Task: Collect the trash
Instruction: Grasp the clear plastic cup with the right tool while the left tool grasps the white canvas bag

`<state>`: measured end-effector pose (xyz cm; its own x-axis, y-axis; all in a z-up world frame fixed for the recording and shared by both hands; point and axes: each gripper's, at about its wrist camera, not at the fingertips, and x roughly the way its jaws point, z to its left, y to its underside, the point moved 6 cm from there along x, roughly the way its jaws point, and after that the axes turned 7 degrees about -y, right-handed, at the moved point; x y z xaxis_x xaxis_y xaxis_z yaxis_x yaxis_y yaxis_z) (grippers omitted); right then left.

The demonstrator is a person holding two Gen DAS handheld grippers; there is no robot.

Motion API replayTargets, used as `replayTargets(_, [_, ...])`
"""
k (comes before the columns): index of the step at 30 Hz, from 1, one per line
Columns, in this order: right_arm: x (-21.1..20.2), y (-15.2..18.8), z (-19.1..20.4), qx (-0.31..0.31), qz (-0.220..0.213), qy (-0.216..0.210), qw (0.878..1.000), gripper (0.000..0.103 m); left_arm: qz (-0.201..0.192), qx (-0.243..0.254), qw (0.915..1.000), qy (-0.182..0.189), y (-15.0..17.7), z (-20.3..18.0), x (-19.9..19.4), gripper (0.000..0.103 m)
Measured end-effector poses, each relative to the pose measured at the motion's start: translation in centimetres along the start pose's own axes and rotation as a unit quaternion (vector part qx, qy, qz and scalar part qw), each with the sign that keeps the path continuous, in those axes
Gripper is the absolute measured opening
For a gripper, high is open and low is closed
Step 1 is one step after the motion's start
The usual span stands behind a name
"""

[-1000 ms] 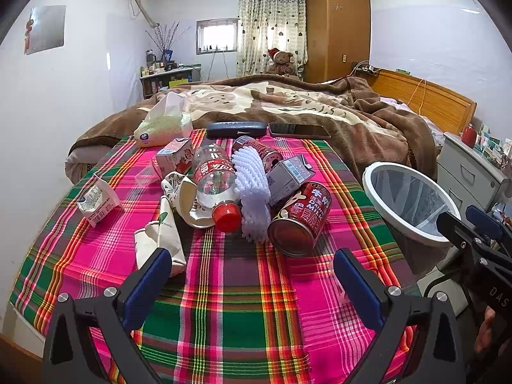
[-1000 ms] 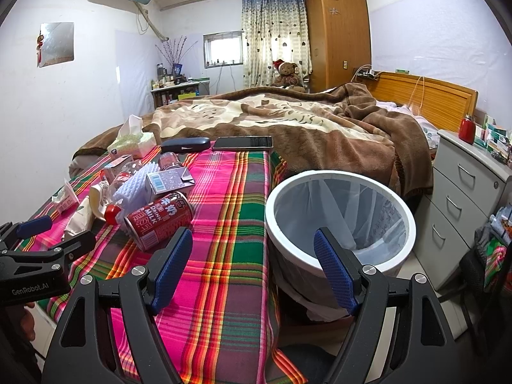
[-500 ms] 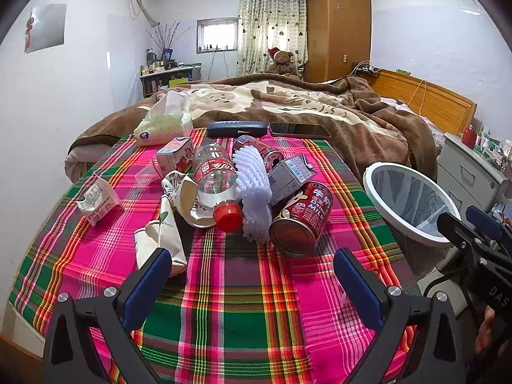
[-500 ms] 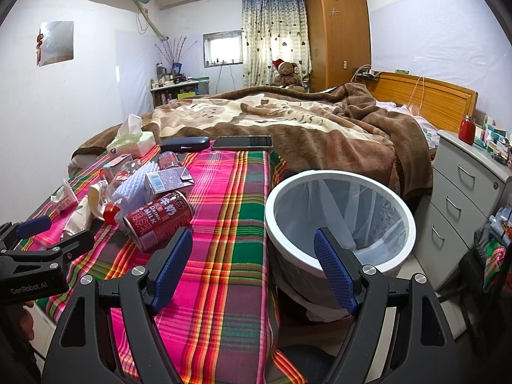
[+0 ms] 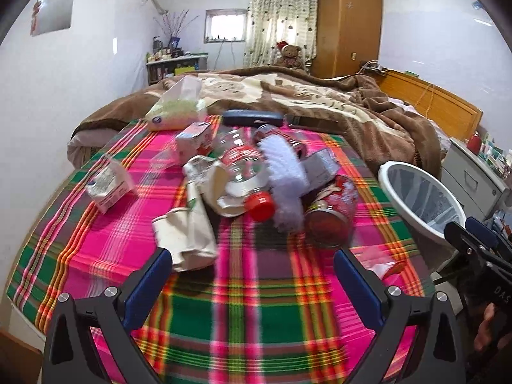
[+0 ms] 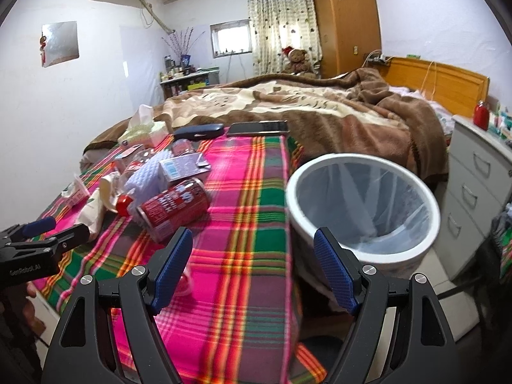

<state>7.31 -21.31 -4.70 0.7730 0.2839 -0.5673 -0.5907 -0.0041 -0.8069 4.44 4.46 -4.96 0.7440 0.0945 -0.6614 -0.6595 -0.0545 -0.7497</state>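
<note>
- Looks like the very start of the job to me: nothing grabbed yet, and the whole trash heap sits on the plaid cloth, middle of the left wrist frame.
- Left gripper has its jaws spread wide, nothing between them. The crumpled paper bag lies just above its left finger, the red can a bit above and inside its right finger.
- Right gripper is gaping too, empty. In its view the red can sits up and left of the left finger, and the white bin fills the centre right, beside the cloth edge.
- My guess for the next move: push the left gripper forward and down over the bag or the can, then squeeze.
- The bottle with the red cap and the white brush are piled in touching the can, so picking one cleanly may nudge the others.
- Frames are blurry, so small stuff is hard to call.
</note>
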Motion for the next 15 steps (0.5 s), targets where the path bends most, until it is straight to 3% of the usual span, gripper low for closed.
replayTargets(6, [1.3,1.0,2.4,-0.008,0.021,-0.036,0.999,0.08,0.014,-0.003,0.9995,-0.029,0.9,3.4,1.0,0.102])
replayTargets(15, [2.9,2.1,4.4,-0.012,0.049,-0.061,0.997,0.075,0.04,-0.045,0.9981,-0.013,1.6,7.6,2.8,0.1])
